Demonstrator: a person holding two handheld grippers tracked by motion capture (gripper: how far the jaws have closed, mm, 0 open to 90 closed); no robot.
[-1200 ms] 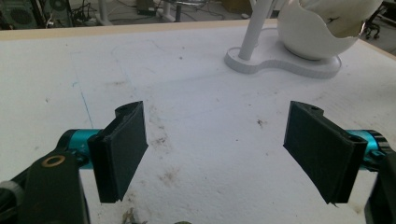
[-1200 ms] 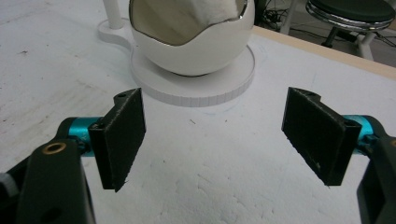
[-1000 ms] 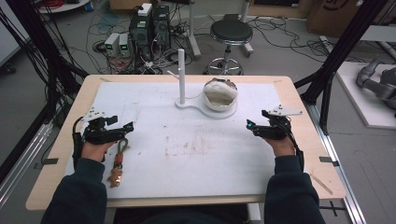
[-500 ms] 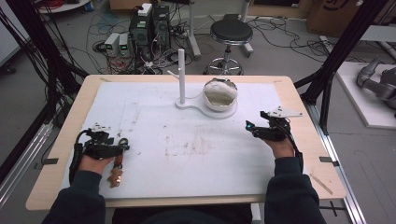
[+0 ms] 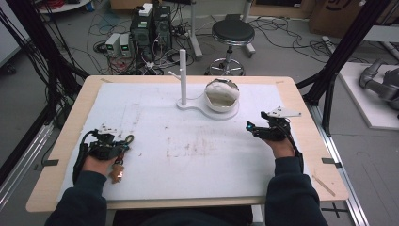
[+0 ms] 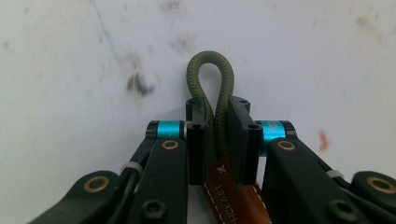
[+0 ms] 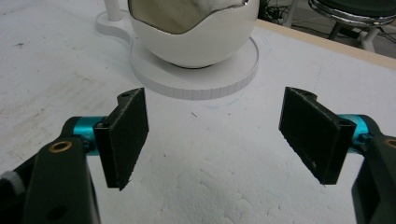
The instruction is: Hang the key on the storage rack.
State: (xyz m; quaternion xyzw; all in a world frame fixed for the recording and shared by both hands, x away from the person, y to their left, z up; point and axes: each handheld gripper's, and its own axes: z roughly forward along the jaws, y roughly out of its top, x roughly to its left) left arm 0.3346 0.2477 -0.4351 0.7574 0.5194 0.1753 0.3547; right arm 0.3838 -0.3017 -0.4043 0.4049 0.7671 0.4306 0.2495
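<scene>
at the tabletop's near left edge, the left claw has just closed on an olive-green cord loop with a brown leather tab, ready for lifting; the right claw rests open, waiting.

Both forearms come in low from the near edge, dark sleeves resting by the table. The left gripper sits close in front of the left hand, its jaws just having been closing and now pinched tight on what is between them. The right gripper is held level, jaws spread wide, nothing between the pads.
</scene>
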